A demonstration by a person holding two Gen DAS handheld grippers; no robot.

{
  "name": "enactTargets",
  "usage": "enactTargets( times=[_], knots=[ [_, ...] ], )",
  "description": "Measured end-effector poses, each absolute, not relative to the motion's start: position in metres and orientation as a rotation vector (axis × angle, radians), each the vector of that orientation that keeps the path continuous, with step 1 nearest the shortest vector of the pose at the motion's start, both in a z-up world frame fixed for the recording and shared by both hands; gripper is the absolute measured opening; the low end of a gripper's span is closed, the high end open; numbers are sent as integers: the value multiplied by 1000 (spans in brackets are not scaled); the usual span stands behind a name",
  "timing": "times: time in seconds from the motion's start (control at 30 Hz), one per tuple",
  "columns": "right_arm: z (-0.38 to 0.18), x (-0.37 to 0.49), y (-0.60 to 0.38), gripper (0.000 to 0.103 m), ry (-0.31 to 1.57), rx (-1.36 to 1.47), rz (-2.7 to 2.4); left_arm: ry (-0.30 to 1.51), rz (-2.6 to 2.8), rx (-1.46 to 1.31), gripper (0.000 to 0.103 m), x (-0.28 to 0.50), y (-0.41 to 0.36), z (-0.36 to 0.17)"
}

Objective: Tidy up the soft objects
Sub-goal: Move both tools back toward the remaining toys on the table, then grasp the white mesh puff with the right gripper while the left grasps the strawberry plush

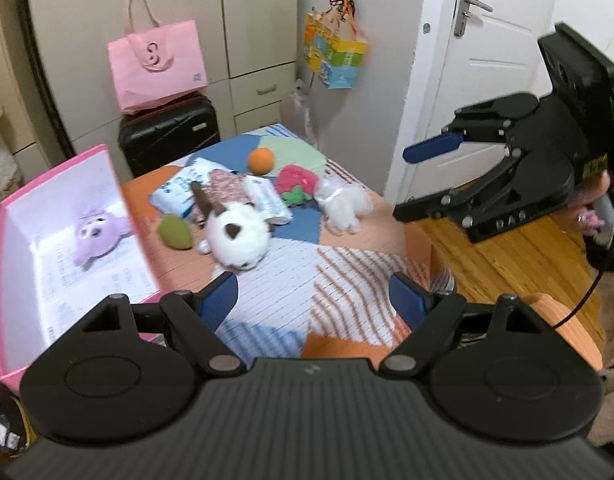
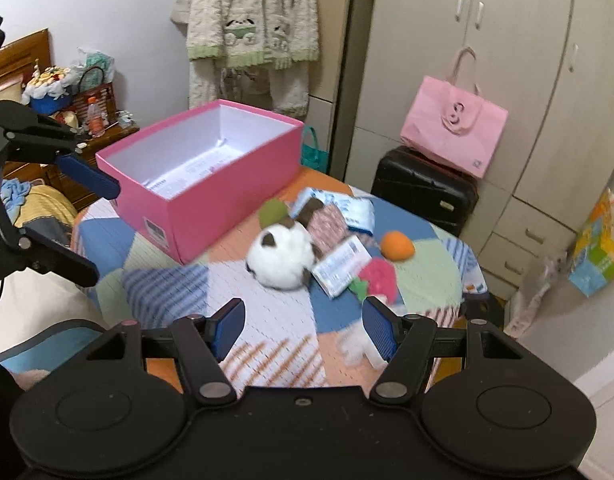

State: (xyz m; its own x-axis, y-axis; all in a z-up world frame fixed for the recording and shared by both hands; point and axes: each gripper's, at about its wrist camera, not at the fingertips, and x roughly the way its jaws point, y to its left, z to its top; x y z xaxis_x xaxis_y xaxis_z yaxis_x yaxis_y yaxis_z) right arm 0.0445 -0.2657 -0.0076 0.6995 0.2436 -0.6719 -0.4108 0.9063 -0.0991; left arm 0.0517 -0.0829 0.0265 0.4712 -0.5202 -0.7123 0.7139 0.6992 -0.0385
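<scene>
A pink box (image 1: 59,168) (image 2: 211,212) stands at the left of the patchwork-covered table (image 1: 291,280), with a purple plush (image 1: 97,234) lying inside it. On the cloth lie a white-and-brown plush cat (image 1: 237,236) (image 2: 281,258), a green soft toy (image 1: 175,232), an orange ball (image 1: 261,160) (image 2: 397,245), a red strawberry plush (image 1: 295,182) (image 2: 379,276) and a white fluffy plush (image 1: 345,202) (image 2: 355,346). My left gripper (image 1: 313,300) (image 2: 87,224) hovers open over the near cloth. My right gripper (image 2: 303,324) (image 1: 419,180) is open too, its right finger just above the white plush.
Tissue packs (image 1: 179,190) (image 2: 339,262) and a floral fabric piece (image 1: 227,184) lie among the toys. A black suitcase (image 1: 169,136) with a pink bag (image 1: 159,64) stands behind the table. A white door (image 1: 491,60) and wooden floor (image 1: 519,256) are to the right.
</scene>
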Motion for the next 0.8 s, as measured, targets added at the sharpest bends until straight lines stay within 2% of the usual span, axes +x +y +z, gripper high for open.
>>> enactTargets(
  times=[0.33, 0.57, 0.7, 0.8],
  knots=[
    [-74, 60, -307, 70, 629, -166, 319, 745, -765, 214, 82, 100, -127, -15],
    [-121, 89, -305, 71, 587, -243, 243, 715, -733, 171, 81, 146, -161, -39],
    [-133, 99, -306, 81, 528, -277, 242, 736, -750, 111, 79, 172, -179, -50],
    [-139, 107, -308, 82, 506, -267, 265, 724, -730, 93, 79, 188, -194, -59]
  ],
)
